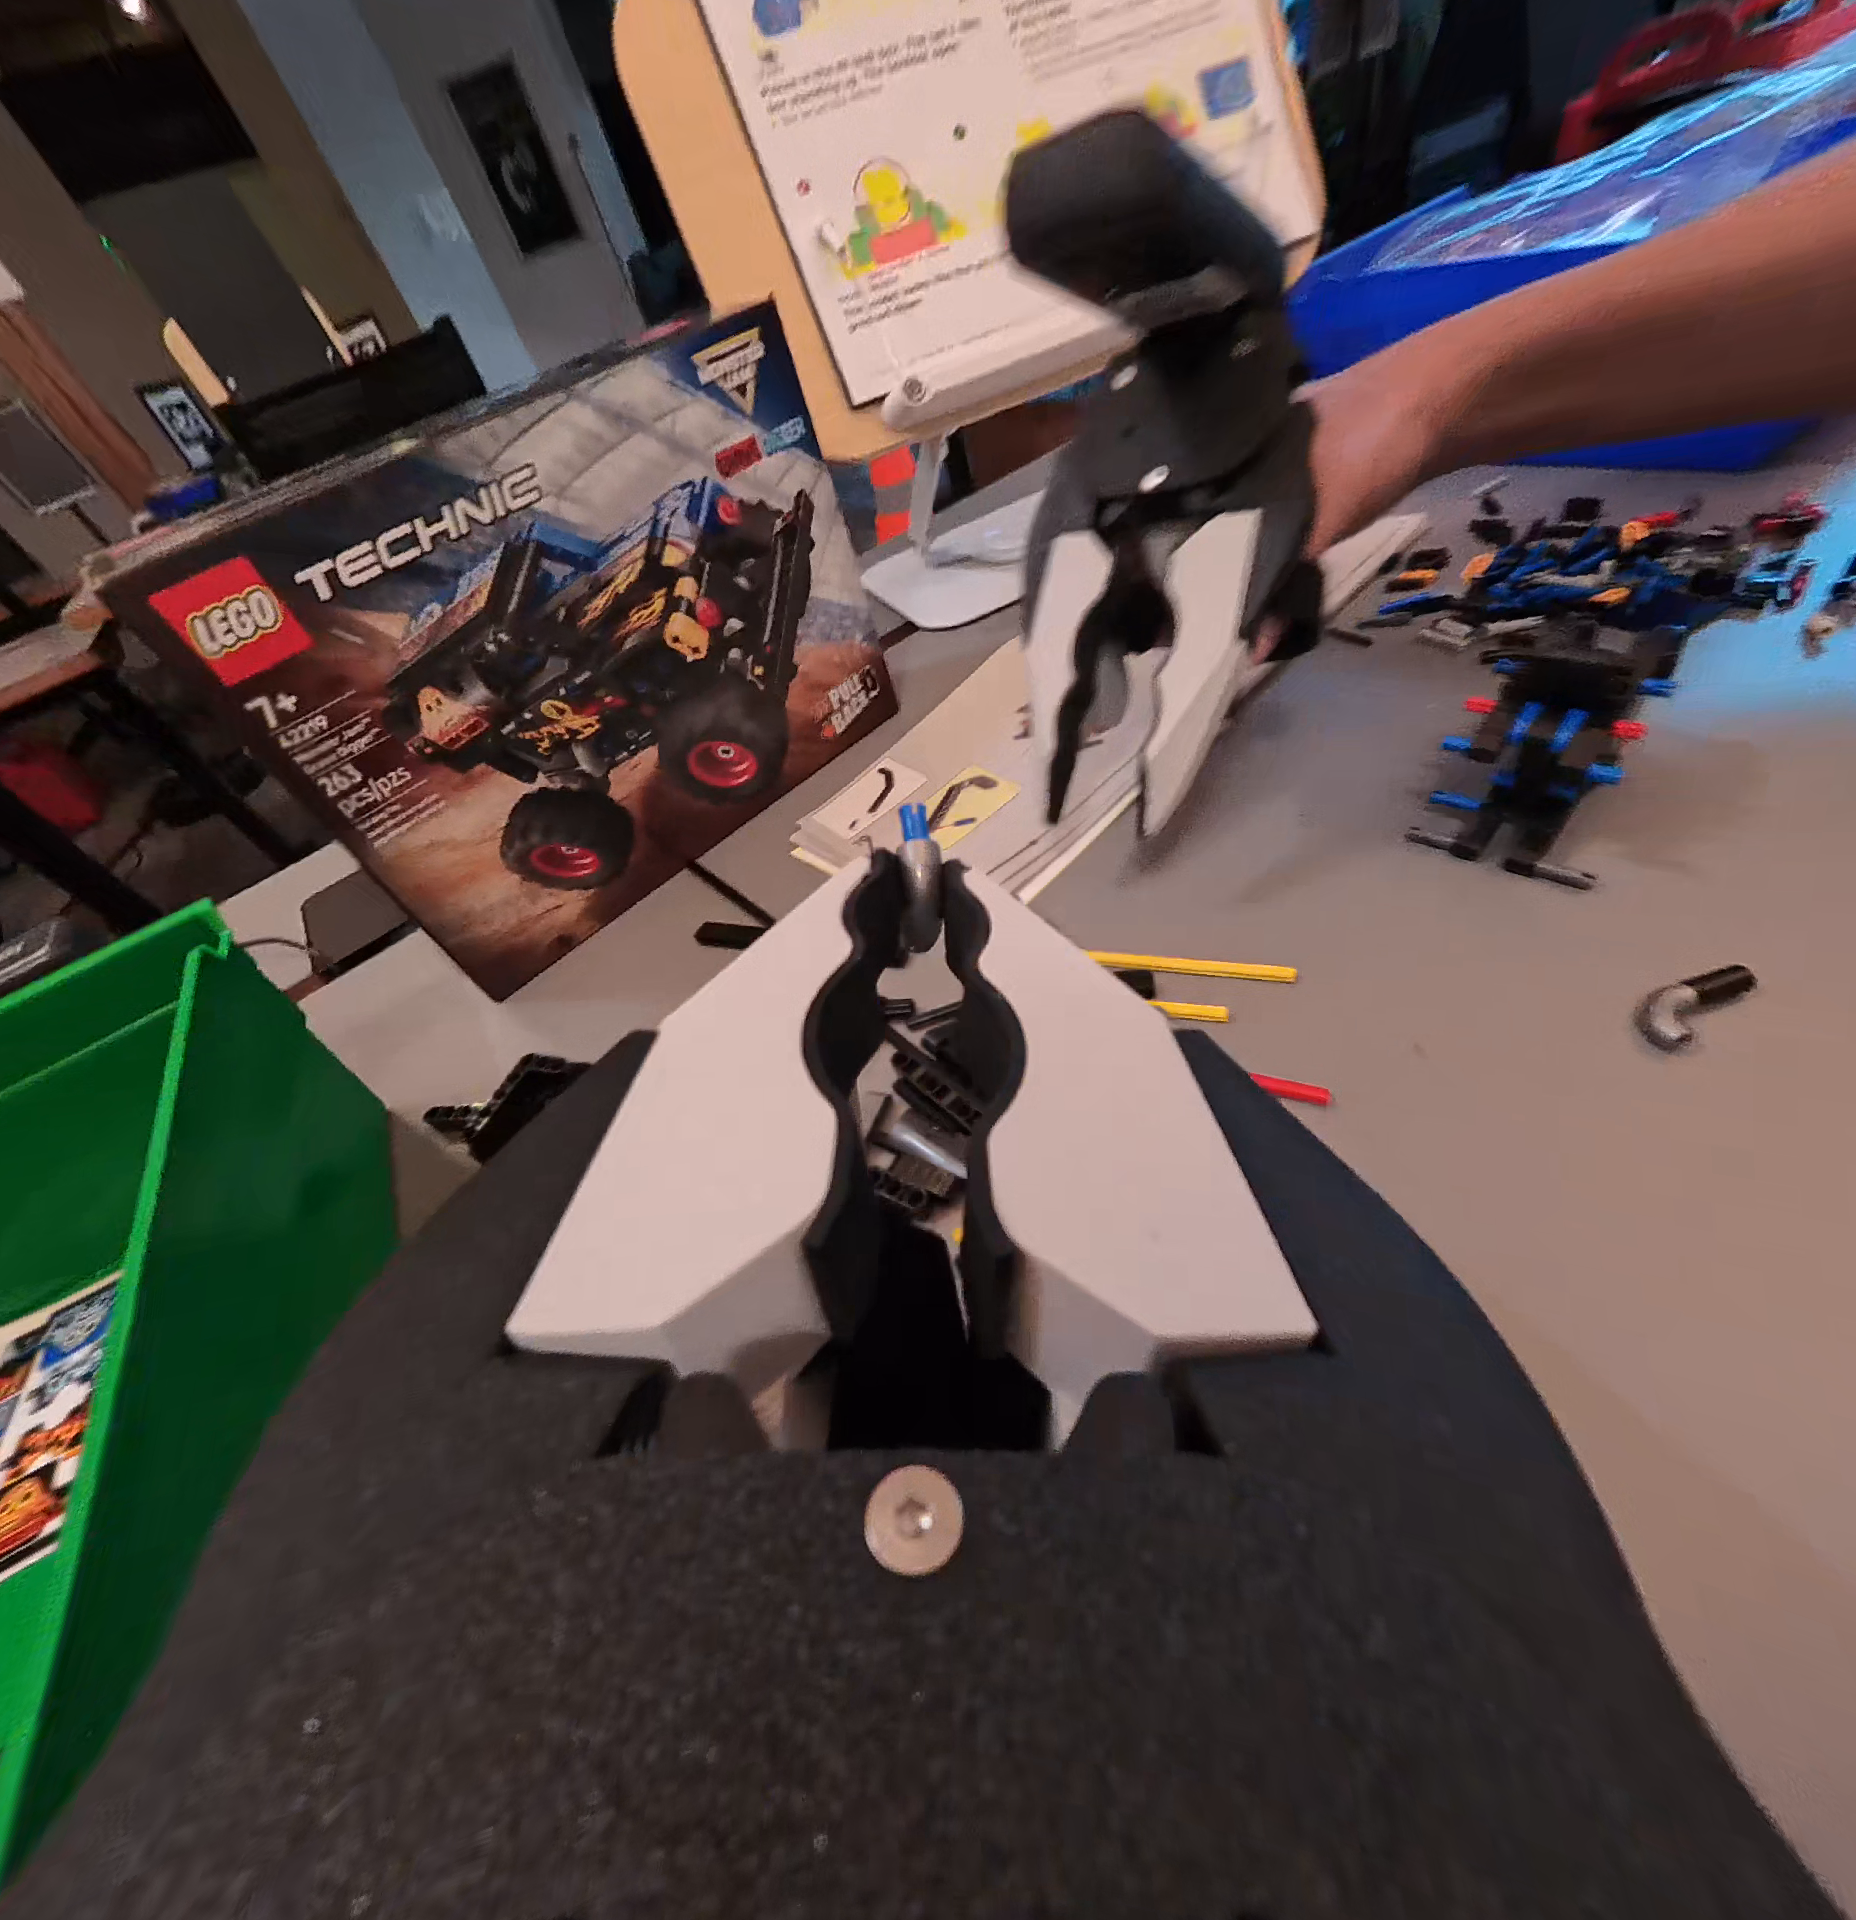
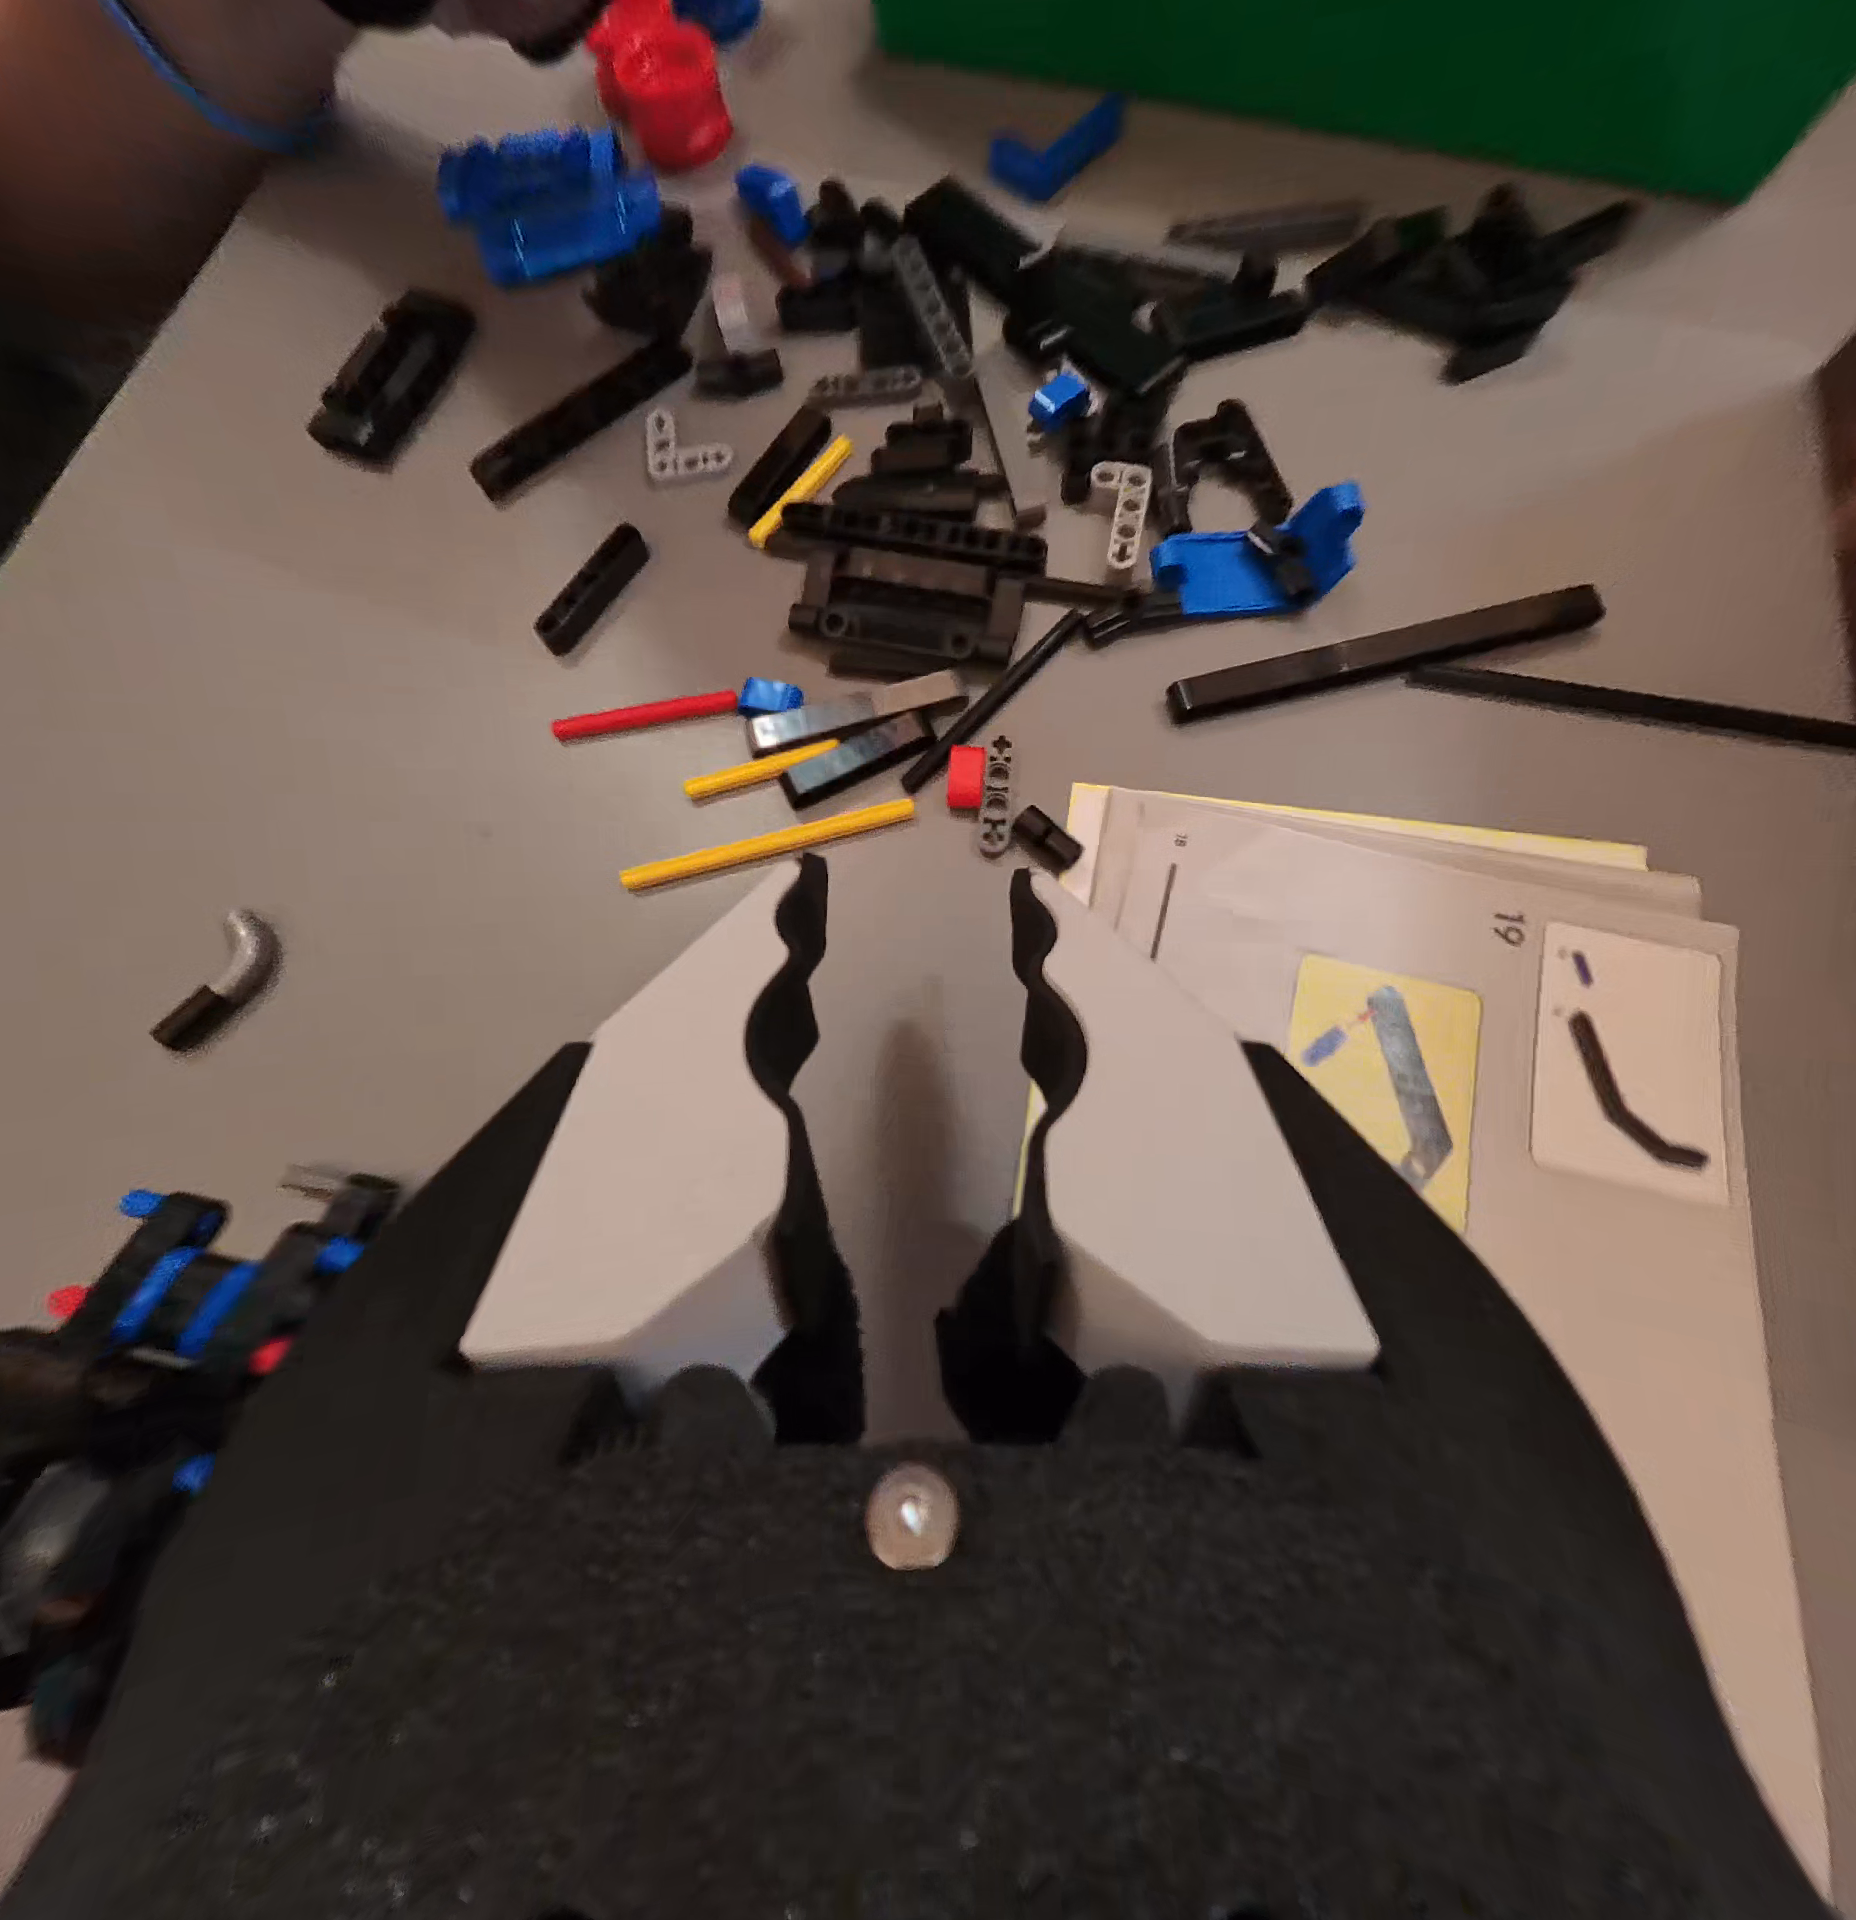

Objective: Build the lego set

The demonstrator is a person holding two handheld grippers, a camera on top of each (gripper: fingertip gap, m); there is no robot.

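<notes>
Left gripper (image 1: pixel 916 883) jaws clamp a grey elbow piece (image 1: pixel 919 891) with blue pin; right gripper (image 2: pixel 916 883) jaws open, empty. Beside the manual (image 2: pixel 1423 1039), loose parts (image 2: pixel 903 582) litter the worktop (image 2: pixel 384 831); chassis (image 1: pixel 1537 727) partly built, most assembly outstanding

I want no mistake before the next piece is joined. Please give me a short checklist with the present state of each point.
1. Left hand-held gripper holds a piece: ok, shut on a small grey piece with a blue pin.
2. Right hand-held gripper is free: ok, open, nothing between its fingers.
3. Instruction booklet is open and in view: ok.
4. Half-built model is within sight: ok, on the table.
5. Held piece matches the booklet step: cannot tell.
6. Loose parts clear of the right gripper: ok, just ahead of its tips.
</notes>
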